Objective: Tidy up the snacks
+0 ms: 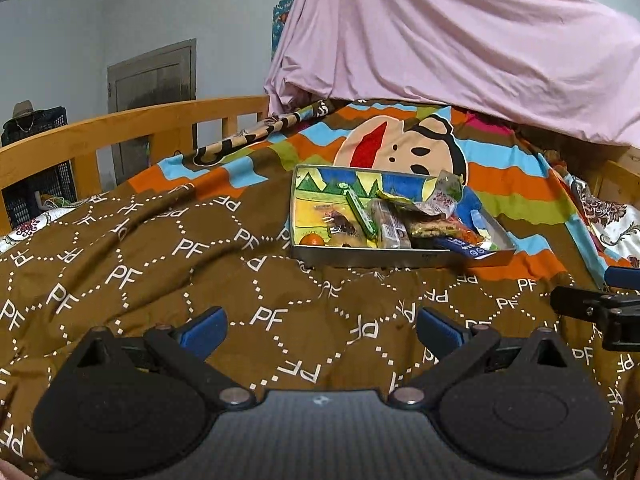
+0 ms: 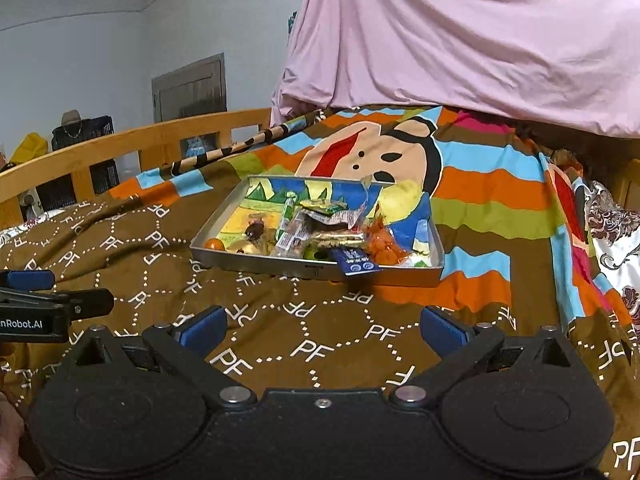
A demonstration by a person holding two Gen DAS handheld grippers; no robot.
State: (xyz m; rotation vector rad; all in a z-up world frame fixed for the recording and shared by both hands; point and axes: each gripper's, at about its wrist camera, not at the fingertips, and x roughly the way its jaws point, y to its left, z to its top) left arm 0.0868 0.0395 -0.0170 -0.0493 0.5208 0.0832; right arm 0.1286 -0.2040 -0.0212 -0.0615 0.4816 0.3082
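Item 1. Left gripper point(image 1: 320, 330): black body, blue pads point(image 1: 206, 326), jaws spread wide, nothing between them. It hovered over the bedcover. In the right wrist view its side bore white lettering, readable only as "nRobot.AI"; the start was cut off by the frame edge.

Item 2. Right gripper point(image 2: 322, 330): same make, blue pads point(image 2: 444, 328), jaws likewise wide apart and empty. It sat just to the right of the left gripper, both pointing the same way.

Item 3. Brown bedcover point(image 1: 168, 264): directly beneath both grippers, printed with repeated white "PF" letters inside dotted hexagons, creased in places.

Item 4. Metal tray point(image 2: 224, 258): ahead of both grippers, well apart from the fingertips, resting on the bedcover where the brown print met a striped section. Shallow silver walls; the inside floor showed a painted scene in blue, green and yellow.

Item 5. Snacks in the tray: a dark blue packet point(image 2: 354, 262) with white print too small to read, hanging over the near wall; a clear bag of orange sweets point(image 2: 384, 248) just right of it; a green stick pack point(image 2: 288, 212); several clear-wrapped bars, heaped together; a small orange ball point(image 2: 214, 245) at the near left corner.

Item 6. Striped cover point(image 1: 500, 184): beyond the tray, in orange, blue, green and brown, with a cartoon face point(image 1: 400, 148).

Item 7. Pink cloth point(image 1: 460, 40): farthest, draped above the stripes. Wooden bed rail point(image 1: 120, 128) ahead to the left.
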